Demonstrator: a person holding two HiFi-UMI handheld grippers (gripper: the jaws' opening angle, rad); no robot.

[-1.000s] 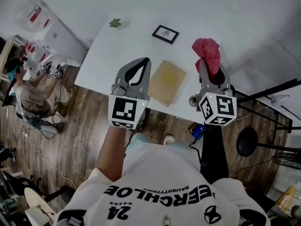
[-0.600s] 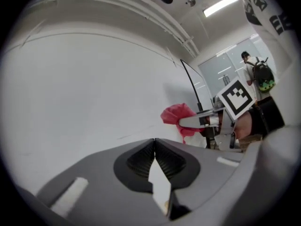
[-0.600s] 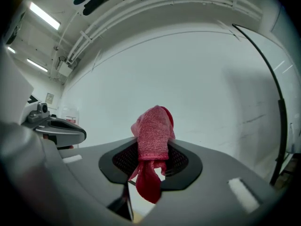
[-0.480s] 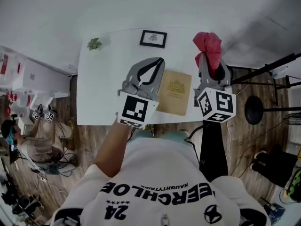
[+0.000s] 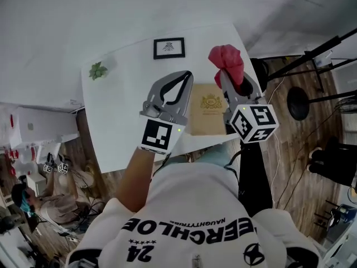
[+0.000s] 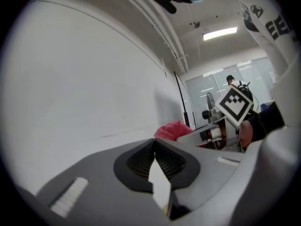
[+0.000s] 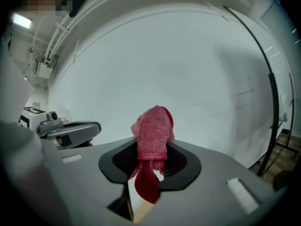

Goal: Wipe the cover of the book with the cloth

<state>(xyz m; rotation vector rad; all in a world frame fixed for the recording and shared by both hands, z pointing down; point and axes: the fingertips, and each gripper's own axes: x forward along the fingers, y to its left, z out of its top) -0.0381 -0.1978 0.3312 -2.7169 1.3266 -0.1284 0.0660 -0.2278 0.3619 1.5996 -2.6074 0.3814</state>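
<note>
A tan book (image 5: 207, 113) with a gold crest on its cover lies near the front edge of the white table (image 5: 128, 91), between my two grippers. My right gripper (image 5: 226, 76) is held above the table at the book's right side, shut on a red cloth (image 5: 227, 63) (image 7: 153, 138) that bunches out past its tips. My left gripper (image 5: 179, 81) hovers left of the book with its jaws shut and nothing between them (image 6: 154, 145). The red cloth (image 6: 171, 130) also shows beyond it in the left gripper view.
A small framed picture (image 5: 169, 48) lies at the back of the table and a little green plant (image 5: 98, 70) sits at its left corner. Black stands (image 5: 304, 66) rise at the right over wood floor. A person (image 5: 25, 205) sits far below left.
The view has swung, so the table now sits more to the left and turned. Both grippers stay over the book area, the right one still holding the cloth, a little nearer the book.
</note>
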